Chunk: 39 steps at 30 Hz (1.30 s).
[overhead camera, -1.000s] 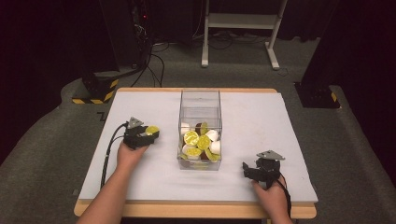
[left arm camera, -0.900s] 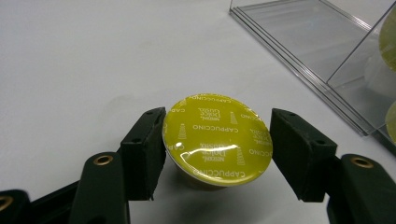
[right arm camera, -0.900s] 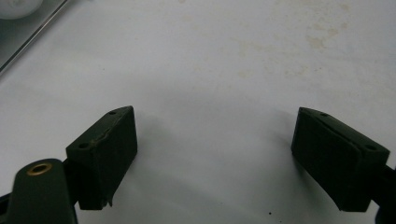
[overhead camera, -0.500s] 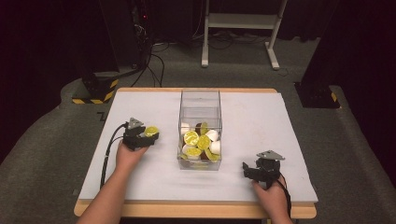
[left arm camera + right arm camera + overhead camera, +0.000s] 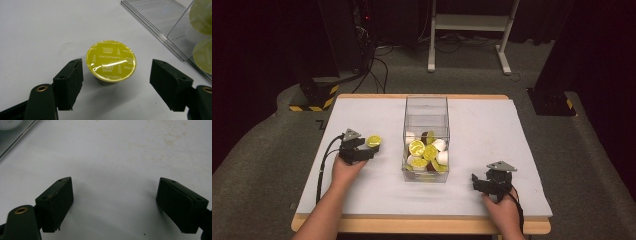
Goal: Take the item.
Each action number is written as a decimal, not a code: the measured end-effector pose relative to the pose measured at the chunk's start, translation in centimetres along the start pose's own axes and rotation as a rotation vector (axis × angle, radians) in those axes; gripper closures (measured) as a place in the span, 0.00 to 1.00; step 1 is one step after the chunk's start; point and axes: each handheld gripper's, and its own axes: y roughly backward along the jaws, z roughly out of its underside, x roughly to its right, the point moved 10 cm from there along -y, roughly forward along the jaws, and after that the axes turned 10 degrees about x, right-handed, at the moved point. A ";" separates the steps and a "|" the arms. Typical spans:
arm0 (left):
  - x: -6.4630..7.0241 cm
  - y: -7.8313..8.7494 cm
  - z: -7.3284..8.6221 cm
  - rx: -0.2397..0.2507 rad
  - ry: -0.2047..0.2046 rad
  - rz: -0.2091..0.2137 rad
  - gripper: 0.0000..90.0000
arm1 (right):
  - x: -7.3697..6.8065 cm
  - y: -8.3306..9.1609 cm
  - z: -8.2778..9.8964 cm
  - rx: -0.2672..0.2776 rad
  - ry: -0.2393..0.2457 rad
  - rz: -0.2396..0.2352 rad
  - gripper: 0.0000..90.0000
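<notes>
Both grippers spread: left gripper (image 5: 116, 85) flanks upright "CAPPUCCINO" pod (image 5: 111, 61) beside bin (image 5: 426, 140); right gripper (image 5: 115, 205) over bare mat (image 5: 120, 152)

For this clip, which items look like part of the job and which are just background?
Part of the job:
- yellow capsule standing between the open left gripper jaws
- clear box holding more capsules
- right gripper, open over bare table

Background:
- white stand
- striped floor block
- floor cables

The right gripper (image 5: 115, 205) spreads its black jaws wide over bare white table (image 5: 120, 157), with what may be a clear container's edge (image 5: 15, 138) at the top-left corner.
</notes>
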 end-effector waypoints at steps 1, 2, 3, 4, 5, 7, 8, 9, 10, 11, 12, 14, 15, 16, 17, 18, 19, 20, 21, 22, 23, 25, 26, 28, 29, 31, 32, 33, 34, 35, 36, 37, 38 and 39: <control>0.0 0.2 0.1 0.001 0.002 0.001 0.30 | 0.0 0.0 0.0 0.000 0.000 0.000 0.16; 0.0 0.3 0.1 -0.001 0.006 0.001 0.30 | 0.0 0.0 0.0 0.000 0.000 0.000 0.16; 0.0 0.4 0.2 -0.001 0.010 0.000 0.30 | 0.0 0.0 0.0 0.000 0.000 0.000 0.16; 0.0 0.5 0.3 -0.006 0.006 0.002 0.30 | 0.0 0.0 0.0 0.000 0.000 0.000 0.16; -0.1 0.6 0.4 -0.005 0.004 -0.002 0.30 | 0.0 0.0 0.0 0.000 0.000 0.000 0.16; -0.1 0.9 0.6 -0.009 0.002 0.001 0.30 | 0.0 0.0 0.0 0.000 -0.001 0.000 0.16; -0.1 1.0 0.7 -0.010 0.002 0.006 0.31 | 0.0 0.0 0.0 0.000 -0.001 0.000 0.16; 0.0 1.1 0.8 -0.007 0.012 0.005 0.31 | 0.0 0.0 0.0 0.000 0.000 0.000 0.16; 0.0 1.3 0.8 -0.010 0.015 0.007 0.31 | 0.0 0.0 0.0 0.000 -0.001 0.000 0.16; 0.0 1.5 0.9 -0.011 0.014 0.007 0.31 | 0.0 0.0 0.0 0.001 -0.001 0.001 0.16; 0.0 1.7 0.9 -0.009 0.017 0.008 0.31 | 0.0 0.0 0.0 0.001 -0.001 0.001 0.16; 0.0 2.1 0.9 -0.008 0.021 0.011 0.31 | 0.0 0.0 0.0 0.000 -0.001 0.000 0.16; 0.0 2.3 0.9 -0.012 0.016 0.011 0.31 | 0.0 0.0 0.0 0.000 -0.001 0.000 0.16; 0.1 2.4 1.0 -0.012 0.024 0.009 0.31 | 0.0 0.0 0.0 0.000 -0.001 0.001 0.16; 0.1 2.6 0.9 -0.010 0.016 0.012 0.31 | 0.0 0.0 0.0 0.000 -0.001 0.001 0.16; 0.1 2.8 0.9 -0.013 0.013 0.017 0.31 | 0.0 0.0 0.0 0.001 -0.001 0.001 0.16; 0.1 3.0 0.9 -0.012 0.017 0.019 0.31 | 0.0 0.0 0.0 0.000 -0.001 0.000 0.16; 0.2 3.2 0.9 -0.012 0.022 0.018 0.31 | 0.0 0.0 0.0 0.000 -0.001 0.000 0.16; 0.2 3.4 1.0 -0.019 0.012 0.022 0.31 | 0.0 0.0 0.0 0.000 -0.001 0.001 0.16; 0.4 3.5 1.1 -0.016 0.025 0.025 0.31 | 0.0 0.0 0.0 0.000 -0.001 0.000 0.16; 0.7 3.6 1.2 -0.015 0.029 0.041 0.31 | 0.0 0.0 0.0 0.000 -0.001 0.000 0.16; 0.5 4.1 1.8 -0.043 0.002 0.037 0.31 | 0.0 0.0 0.0 0.000 -0.001 0.001 0.16; 0.6 4.3 2.0 -0.048 -0.003 0.042 0.31 | 0.0 0.0 0.0 0.001 -0.001 0.001 0.16; 0.6 4.8 2.3 -0.054 -0.014 0.045 0.30 | 0.0 0.0 0.0 0.001 -0.001 0.001 0.16; 0.7 5.1 2.4 -0.053 -0.008 0.047 0.30 | 0.0 0.0 0.0 0.000 0.000 0.001 0.16; 0.7 5.7 2.7 -0.058 -0.014 0.050 0.30 | 0.0 0.0 0.0 0.001 0.000 0.001 0.16; 0.6 6.1 3.0 -0.074 -0.030 0.054 0.30 | 0.0 0.0 0.0 0.001 0.000 0.002 0.16; 0.5 6.4 3.1 -0.078 -0.036 0.053 0.30 | 0.0 0.0 0.0 0.001 0.000 0.002 0.16; 0.5 6.7 3.3 -0.081 -0.039 0.050 0.30 | 0.0 0.0 0.0 0.001 0.000 0.002 0.16; 0.4 7.1 3.5 -0.090 -0.052 0.049 0.30 | 0.0 0.0 0.0 0.001 0.000 0.001 0.16; 0.3 7.4 3.7 -0.092 -0.055 0.050 0.30 | 0.0 0.0 0.0 0.001 0.000 0.002 0.16; 0.4 7.7 3.8 -0.088 -0.050 0.046 0.30 | 0.0 0.0 0.0 0.001 0.000 0.002 0.16; 0.3 8.3 4.1 -0.089 -0.057 0.045 0.30 | 0.0 0.0 0.0 0.001 0.000 0.002 0.16; 0.3 8.6 4.2 -0.093 -0.061 0.047 0.30 | 0.0 0.0 0.0 0.001 0.000 0.002 0.16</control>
